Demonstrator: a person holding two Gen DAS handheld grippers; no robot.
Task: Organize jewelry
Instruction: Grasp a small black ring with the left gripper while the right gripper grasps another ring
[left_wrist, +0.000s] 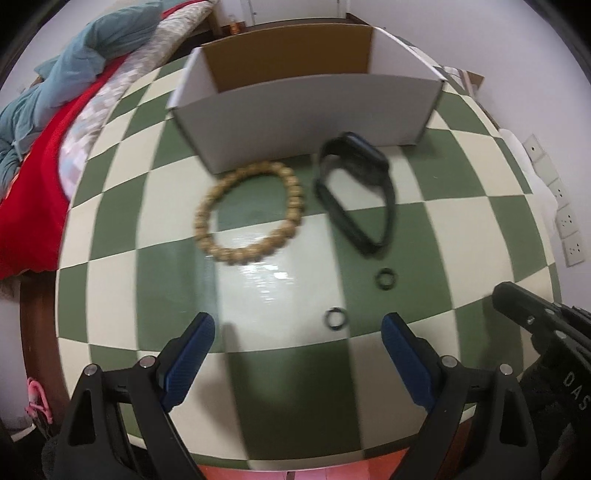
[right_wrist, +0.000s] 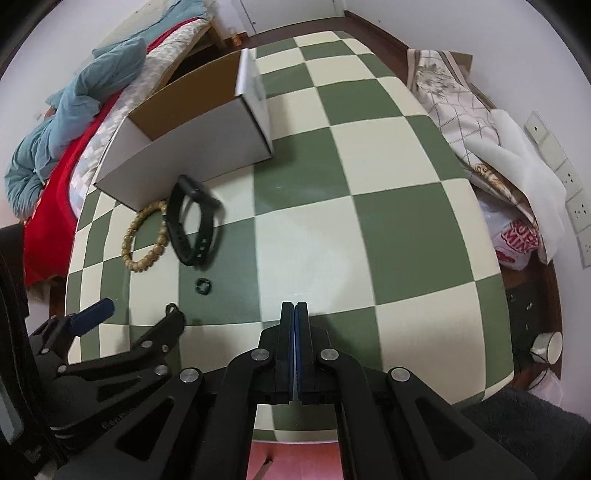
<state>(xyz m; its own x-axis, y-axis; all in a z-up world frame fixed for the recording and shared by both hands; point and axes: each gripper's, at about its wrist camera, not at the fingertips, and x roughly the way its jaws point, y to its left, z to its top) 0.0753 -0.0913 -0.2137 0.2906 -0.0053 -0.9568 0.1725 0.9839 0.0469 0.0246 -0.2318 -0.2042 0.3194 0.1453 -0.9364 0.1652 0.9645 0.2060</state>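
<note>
A wooden bead bracelet (left_wrist: 251, 214) and a black watch band (left_wrist: 354, 192) lie on the checkered table in front of an open white box (left_wrist: 306, 110). Two small dark rings (left_wrist: 386, 278) (left_wrist: 336, 319) lie nearer me. My left gripper (left_wrist: 297, 332) is open and empty, its blue pads either side of the nearer ring, just short of it. My right gripper (right_wrist: 294, 314) is shut and empty over the table's middle. The right wrist view also shows the bracelet (right_wrist: 146, 236), the band (right_wrist: 192, 225), one ring (right_wrist: 203, 286), the box (right_wrist: 192, 147) and the left gripper (right_wrist: 136, 312).
The green and cream checkered table (right_wrist: 369, 229) ends close to me. A bed with red and teal bedding (left_wrist: 48, 122) is at the left. Cloth and bags (right_wrist: 491, 155) are piled at the table's right edge, by wall sockets (left_wrist: 565, 218).
</note>
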